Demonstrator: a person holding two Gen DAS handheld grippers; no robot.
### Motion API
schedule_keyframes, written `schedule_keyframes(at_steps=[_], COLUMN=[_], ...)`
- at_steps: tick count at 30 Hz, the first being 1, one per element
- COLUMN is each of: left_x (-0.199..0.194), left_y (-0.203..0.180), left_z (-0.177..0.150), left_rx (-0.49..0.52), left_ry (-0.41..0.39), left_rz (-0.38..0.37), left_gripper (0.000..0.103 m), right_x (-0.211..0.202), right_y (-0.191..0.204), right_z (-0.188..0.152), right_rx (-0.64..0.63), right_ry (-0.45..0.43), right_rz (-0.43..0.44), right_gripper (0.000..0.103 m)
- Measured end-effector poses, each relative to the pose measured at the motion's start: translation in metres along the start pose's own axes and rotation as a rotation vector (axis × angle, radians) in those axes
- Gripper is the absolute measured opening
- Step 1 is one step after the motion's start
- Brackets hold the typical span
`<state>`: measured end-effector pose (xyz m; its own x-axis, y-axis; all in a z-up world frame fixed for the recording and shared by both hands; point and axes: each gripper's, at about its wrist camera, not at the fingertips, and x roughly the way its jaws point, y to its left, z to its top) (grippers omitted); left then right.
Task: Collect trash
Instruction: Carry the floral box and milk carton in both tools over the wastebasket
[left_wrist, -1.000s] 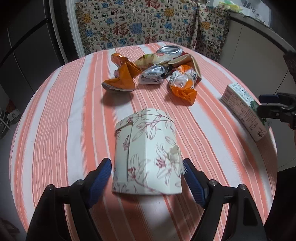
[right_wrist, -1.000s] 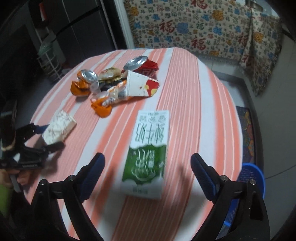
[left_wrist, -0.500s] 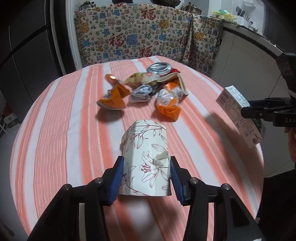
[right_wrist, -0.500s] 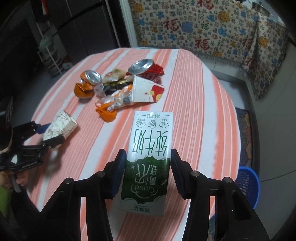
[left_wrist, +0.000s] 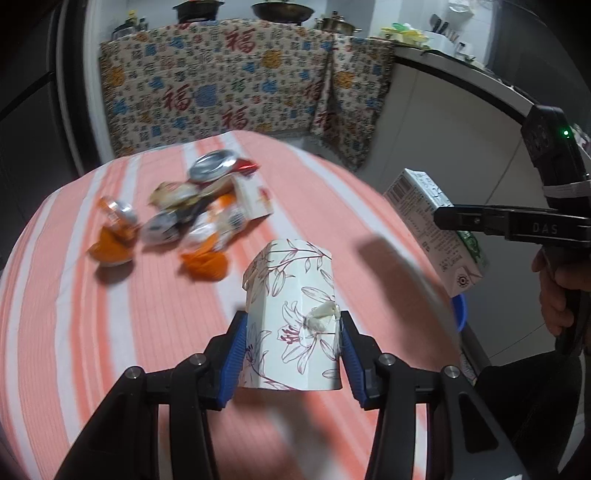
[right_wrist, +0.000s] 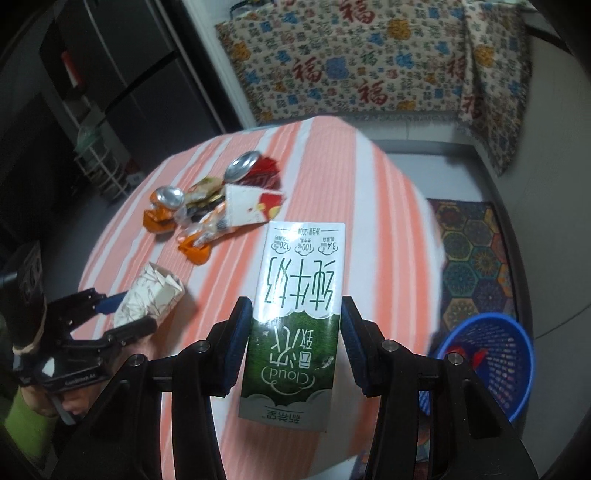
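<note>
My left gripper (left_wrist: 291, 354) is shut on a white floral paper box (left_wrist: 291, 295) and holds it above the striped round table (left_wrist: 55, 314). The box also shows in the right wrist view (right_wrist: 147, 299). My right gripper (right_wrist: 293, 347) is shut on a green and white milk carton (right_wrist: 295, 295), lifted off the table; the carton also shows in the left wrist view (left_wrist: 432, 221). A pile of trash (right_wrist: 218, 206) lies mid-table: crushed cans, orange wrappers, a white and red carton.
A blue plastic basket (right_wrist: 491, 354) stands on the floor to the right of the table, beside a patterned mat (right_wrist: 472, 258). A patterned cloth (left_wrist: 229, 88) hangs behind the table. A dark fridge (right_wrist: 122, 74) stands at the far left.
Both grippers closed from open, the left on the floral box and the right on the milk carton. Both then lifted their items off the table.
</note>
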<state>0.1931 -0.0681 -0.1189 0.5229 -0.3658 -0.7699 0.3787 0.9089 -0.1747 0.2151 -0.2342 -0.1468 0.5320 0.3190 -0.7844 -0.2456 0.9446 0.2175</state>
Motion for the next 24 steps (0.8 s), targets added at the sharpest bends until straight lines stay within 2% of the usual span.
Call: schedule_keyframes(at_steps=[12,21,24], left_x=[0.044,0.106,0.13], left_y=[-0.129,-0.209,-0.231], left_z=[0.051,0.069,0.071], left_rx=[0.122,0.146,0.15], left_ry=[-0.004,0.047,0.066], left_rz=[-0.169,-0.246,-0.26], left_gripper=[0.048,0.048,0.048], right_x=[-0.06,-0.067,-0.064], right_y=[-0.126,-0.213,-0.241], right_z=[-0.015,-0.042,-0.055], right_rx=[0.183,0.292,0.336], right_ry=[-0.069,-0.064,-0.053], right_rz=[-0.169,-0.29,-0.296], right_gripper=[0.049,0.049,0.049])
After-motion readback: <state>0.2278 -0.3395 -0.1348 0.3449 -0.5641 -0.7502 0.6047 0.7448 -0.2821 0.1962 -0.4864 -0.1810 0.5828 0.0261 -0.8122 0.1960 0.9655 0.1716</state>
